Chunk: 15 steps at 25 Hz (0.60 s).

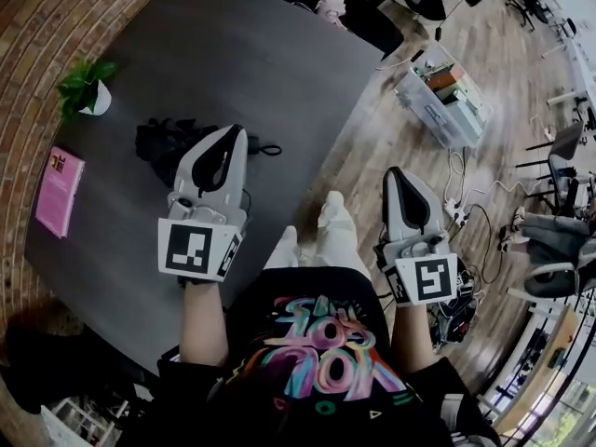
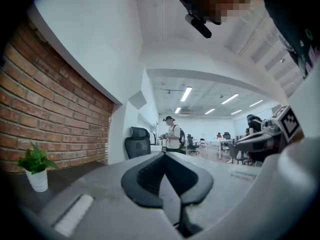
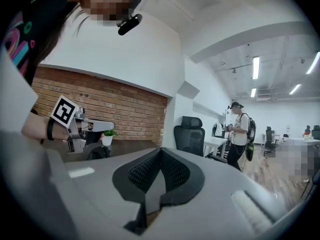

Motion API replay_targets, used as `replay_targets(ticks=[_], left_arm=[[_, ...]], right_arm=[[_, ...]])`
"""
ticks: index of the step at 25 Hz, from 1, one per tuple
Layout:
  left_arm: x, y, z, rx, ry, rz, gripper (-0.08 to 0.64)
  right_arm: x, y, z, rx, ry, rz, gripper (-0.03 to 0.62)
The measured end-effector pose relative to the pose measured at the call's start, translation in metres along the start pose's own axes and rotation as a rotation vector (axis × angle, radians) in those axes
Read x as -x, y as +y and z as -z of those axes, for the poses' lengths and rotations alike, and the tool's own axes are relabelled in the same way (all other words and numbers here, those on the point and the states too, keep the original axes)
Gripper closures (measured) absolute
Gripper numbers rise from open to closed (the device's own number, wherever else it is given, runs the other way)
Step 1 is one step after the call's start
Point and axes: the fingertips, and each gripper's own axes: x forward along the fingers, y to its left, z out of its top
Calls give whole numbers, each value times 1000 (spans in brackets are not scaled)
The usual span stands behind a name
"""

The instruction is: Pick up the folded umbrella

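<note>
A: What are the tools doing?

B: Both are pinched closed with nothing in them. The left tool (image 1: 237,134) hangs over the dark bench (image 1: 279,63). The right tool (image 1: 395,173) is off its edge, above the wooden floor (image 1: 391,128).

A: And the folded umbrella?

B: The folded umbrella (image 1: 164,147), black, lies on the bench, partly hidden under the left tool's tip. To its left lies a pink booklet (image 1: 59,191), and farther off stands a potted plant (image 1: 88,91) by the brick wall (image 1: 37,26).
</note>
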Motion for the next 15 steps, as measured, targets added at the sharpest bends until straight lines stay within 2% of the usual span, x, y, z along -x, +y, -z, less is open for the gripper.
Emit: replay_targets(ticks=[8, 11, 15], left_arm=[[18, 66, -4, 12, -6, -249, 558], [23, 95, -4, -5, -10, -346, 558], [28, 128, -6, 7, -1, -524, 558]], right_arm=[[-90, 32, -9, 28, -4, -258, 592], [-132, 47, -15, 42, -13, -369, 592], [-196, 67, -27, 69, -33, -550, 592]])
